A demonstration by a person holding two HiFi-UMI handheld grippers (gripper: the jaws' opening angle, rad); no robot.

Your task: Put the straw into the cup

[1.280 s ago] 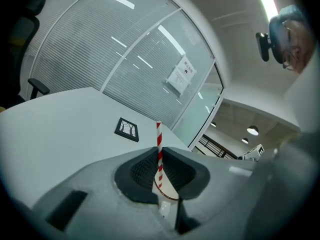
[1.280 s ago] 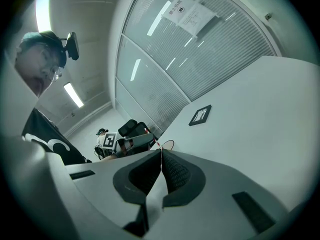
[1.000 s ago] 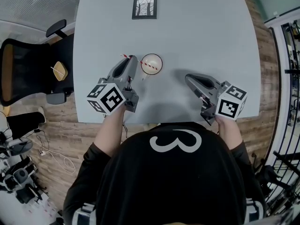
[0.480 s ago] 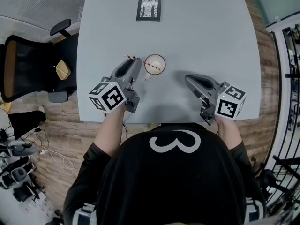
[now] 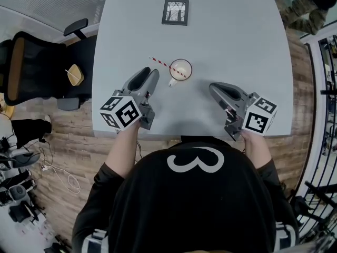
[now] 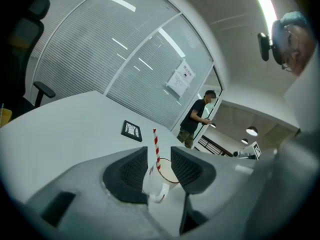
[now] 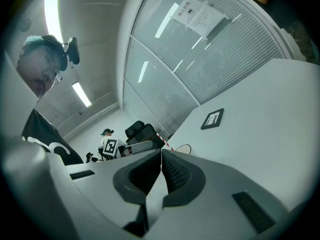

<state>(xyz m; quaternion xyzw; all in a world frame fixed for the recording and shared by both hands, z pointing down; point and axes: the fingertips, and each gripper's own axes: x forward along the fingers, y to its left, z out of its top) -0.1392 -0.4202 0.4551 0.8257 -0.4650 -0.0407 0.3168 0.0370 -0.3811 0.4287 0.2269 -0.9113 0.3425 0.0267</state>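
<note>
A white cup (image 5: 180,69) with a handle stands on the grey table (image 5: 237,30). The red-and-white straw (image 5: 164,66) leans in it, its free end sticking out to the left. My left gripper (image 5: 151,74) is just left of the cup; its jaws have just been opening and stand open with nothing between the pads. In the left gripper view the cup (image 6: 159,176) and straw (image 6: 155,143) show beyond the open left gripper (image 6: 159,160). My right gripper (image 5: 213,87) hovers right of the cup. Its jaws meet, shut on nothing, in the right gripper view (image 7: 161,153).
A small framed picture (image 5: 175,11) lies at the table's far side. A black office chair (image 5: 31,67) with a yellow object (image 5: 73,76) on it stands left of the table. A person (image 6: 197,116) stands in a doorway beyond the table.
The left gripper opened and let go of the straw's free end, then drew back slightly toward me. The straw now leans in the cup by itself. The right gripper stays shut.
</note>
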